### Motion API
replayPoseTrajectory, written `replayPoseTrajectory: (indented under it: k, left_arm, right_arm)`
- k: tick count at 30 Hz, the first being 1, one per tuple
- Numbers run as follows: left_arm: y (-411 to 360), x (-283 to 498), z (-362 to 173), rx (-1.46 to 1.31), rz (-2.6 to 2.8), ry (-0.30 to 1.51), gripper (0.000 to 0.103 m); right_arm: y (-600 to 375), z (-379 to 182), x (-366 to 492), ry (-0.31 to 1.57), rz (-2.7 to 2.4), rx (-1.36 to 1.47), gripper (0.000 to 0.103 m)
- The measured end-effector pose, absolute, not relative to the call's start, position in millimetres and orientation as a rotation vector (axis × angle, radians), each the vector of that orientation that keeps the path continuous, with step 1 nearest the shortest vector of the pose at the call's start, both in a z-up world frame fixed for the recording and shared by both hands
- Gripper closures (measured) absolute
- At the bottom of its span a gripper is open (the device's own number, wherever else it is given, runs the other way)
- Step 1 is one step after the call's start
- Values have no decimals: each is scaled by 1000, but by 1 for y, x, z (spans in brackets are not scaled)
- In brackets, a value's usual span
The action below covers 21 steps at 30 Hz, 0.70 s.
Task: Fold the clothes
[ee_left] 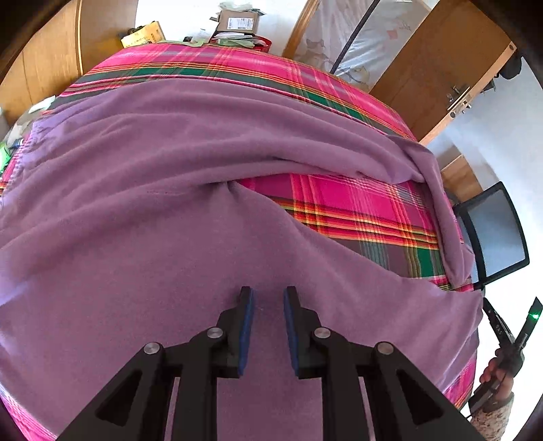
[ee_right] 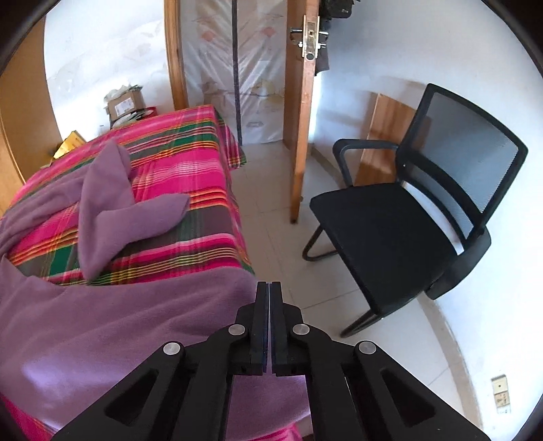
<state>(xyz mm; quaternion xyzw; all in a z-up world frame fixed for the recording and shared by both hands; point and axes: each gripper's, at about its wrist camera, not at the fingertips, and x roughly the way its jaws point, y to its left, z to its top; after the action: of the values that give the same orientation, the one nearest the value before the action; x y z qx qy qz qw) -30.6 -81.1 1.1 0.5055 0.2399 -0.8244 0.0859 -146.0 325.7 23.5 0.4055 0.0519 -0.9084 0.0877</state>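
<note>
A purple fleece garment (ee_left: 169,203) lies spread over a bed with a pink plaid sheet (ee_left: 356,203). My left gripper (ee_left: 268,291) points down at the garment's middle, its blue pads apart with only flat cloth showing in the gap. In the right wrist view the garment (ee_right: 118,322) drapes over the bed's near corner, and a sleeve (ee_right: 101,203) lies folded across the sheet (ee_right: 190,142). My right gripper (ee_right: 269,285) sits at that corner edge, pads pressed together where the hem runs in under them. The left wrist view shows a hand (ee_left: 495,369) holding it.
A black mesh office chair (ee_right: 390,230) stands on the tiled floor right of the bed. An open wooden door (ee_right: 300,135) is beyond the bed's far corner. Cardboard boxes (ee_left: 237,22) sit past the head of the bed. A wooden wardrobe (ee_left: 51,68) stands to the left.
</note>
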Motion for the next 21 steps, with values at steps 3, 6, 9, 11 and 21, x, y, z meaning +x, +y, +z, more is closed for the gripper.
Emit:
replayPoseTrajectory:
  k: [3, 6, 9, 11, 21]
  left_arm:
    - [-88, -24, 5, 1491, -2451, 712, 84]
    - [-101, -16, 9, 1456, -2437, 730, 84]
    - [-118, -9, 16, 1397, -2415, 751, 84]
    - [-132, -1, 22, 1360, -2393, 759, 84]
    - [-183, 35, 34, 1282, -2320, 786, 84]
  right_arm:
    - [315, 27, -141, 175, -2699, 1186, 100]
    - [304, 33, -136, 193, -2677, 1159, 100]
    - [291, 43, -129, 174, -2622, 1125, 100]
    - [280, 50, -124, 184, -2594, 1103, 99]
    - [208, 60, -102, 312, -2422, 1036, 91]
